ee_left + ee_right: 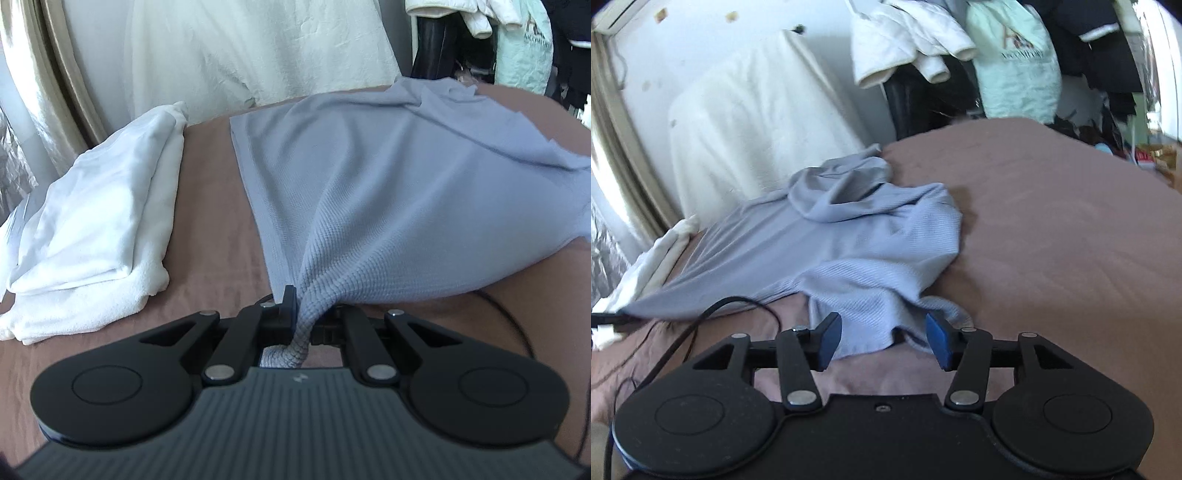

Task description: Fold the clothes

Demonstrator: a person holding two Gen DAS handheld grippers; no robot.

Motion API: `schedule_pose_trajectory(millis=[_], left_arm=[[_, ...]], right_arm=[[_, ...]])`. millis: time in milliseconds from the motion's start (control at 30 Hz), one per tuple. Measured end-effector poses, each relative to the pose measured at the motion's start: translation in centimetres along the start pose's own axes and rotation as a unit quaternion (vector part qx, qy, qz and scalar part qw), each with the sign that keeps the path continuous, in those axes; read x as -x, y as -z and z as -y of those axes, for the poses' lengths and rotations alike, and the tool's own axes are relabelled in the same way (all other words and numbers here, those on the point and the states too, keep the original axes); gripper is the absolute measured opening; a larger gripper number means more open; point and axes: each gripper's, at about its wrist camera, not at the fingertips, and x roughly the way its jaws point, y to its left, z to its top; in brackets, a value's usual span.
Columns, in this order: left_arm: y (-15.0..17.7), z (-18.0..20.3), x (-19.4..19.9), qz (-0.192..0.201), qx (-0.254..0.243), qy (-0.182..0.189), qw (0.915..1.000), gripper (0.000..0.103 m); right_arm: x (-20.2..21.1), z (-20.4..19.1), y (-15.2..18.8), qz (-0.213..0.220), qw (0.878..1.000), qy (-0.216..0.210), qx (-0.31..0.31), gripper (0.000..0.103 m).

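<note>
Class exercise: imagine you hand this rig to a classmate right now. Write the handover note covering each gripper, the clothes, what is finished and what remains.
Left gripper: shut on a bunched corner of the pale blue ribbed knit garment, pulling it taut.
Right gripper: open, with the garment's near edge between its blue pads, not yet gripped.
The garment lies partly spread, far end rumpled, on the brown bedsheet.
Done: a folded white cloth pile sits at the left.
Left: grip with the right, flatten, fold the blue garment.
</note>
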Motion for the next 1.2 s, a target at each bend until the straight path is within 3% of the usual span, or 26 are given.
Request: schedule_pose_trajectory(millis=[67, 133, 200, 300, 467, 500, 600, 700, 767, 867, 933, 1000, 1100, 1200], left_arm=[[-0.5, 0.3, 0.2, 0.002, -0.003, -0.005, 1.0000, 0.005], [-1.0, 0.4, -0.1, -0.001, -0.001, -0.005, 1.0000, 0.004], [-1.2, 0.3, -0.5, -0.006, 0.006, -0.005, 0.9999, 0.005], [-0.8, 0.3, -1.6, -0.020, 0.010, -0.011, 0.9997, 0.005], [-0.2, 0.8, -3.4, -0.034, -0.003, -0.022, 0.9992, 0.004], [-0.1, 1.5, -3.8, -0.037, -0.018, -0.018, 0.9990, 0.004], [-0.2, 3.2, -3.7, -0.027, -0.063, -0.021, 0.9974, 0.004], [-2.0, 2.1, 0.9, 0.061, -0.061, -0.050, 0.9950, 0.003], [-3.1, 0.6, 5.2, 0.126, -0.035, -0.057, 0.9897, 0.004], [-2.6, -0.3, 9.0, 0.163, 0.003, -0.060, 0.9848, 0.003], [-1.1, 0.6, 8.1, 0.133, -0.023, -0.082, 0.9875, 0.003], [0.6, 1.3, 6.0, 0.082, -0.049, -0.099, 0.9905, 0.003], [1.8, 0.4, 4.1, 0.032, -0.033, -0.102, 0.9938, 0.004], [1.9, -1.0, 4.8, 0.026, 0.003, -0.096, 0.9950, 0.004]], right_arm=[[-0.1, -0.6, 0.2, 0.000, 1.000, 0.013, 0.015, 0.062], [-0.5, -1.1, 0.3, -0.001, 0.999, 0.028, 0.030, 0.072], [-1.0, -1.3, 0.3, -0.004, 0.998, 0.044, 0.035, 0.076], [-2.7, 0.1, 0.0, -0.017, 0.998, 0.065, -0.008, 0.077], [-5.9, 2.7, 0.7, -0.045, 0.995, 0.042, -0.074, 0.076], [-6.2, 2.4, 0.8, -0.038, 0.996, 0.041, -0.063, 0.069], [-6.9, 1.4, 0.1, -0.030, 0.999, 0.017, -0.039, 0.012], [-4.3, -0.2, -2.4, 0.022, 0.999, 0.026, 0.003, 0.011], [0.1, -0.7, -4.6, 0.076, 0.997, 0.011, -0.006, 0.008], [5.5, -2.7, -5.4, 0.108, 0.994, 0.015, 0.021, 0.007], [6.7, -3.7, -4.6, 0.094, 0.994, 0.026, 0.045, 0.007], [5.2, -3.3, -2.7, 0.046, 0.997, 0.041, 0.040, 0.007], [2.9, -1.6, 0.1, -0.004, 0.999, 0.048, -0.001, 0.007], [3.8, -1.3, 1.0, 0.002, 0.999, 0.018, -0.027, 0.007]])
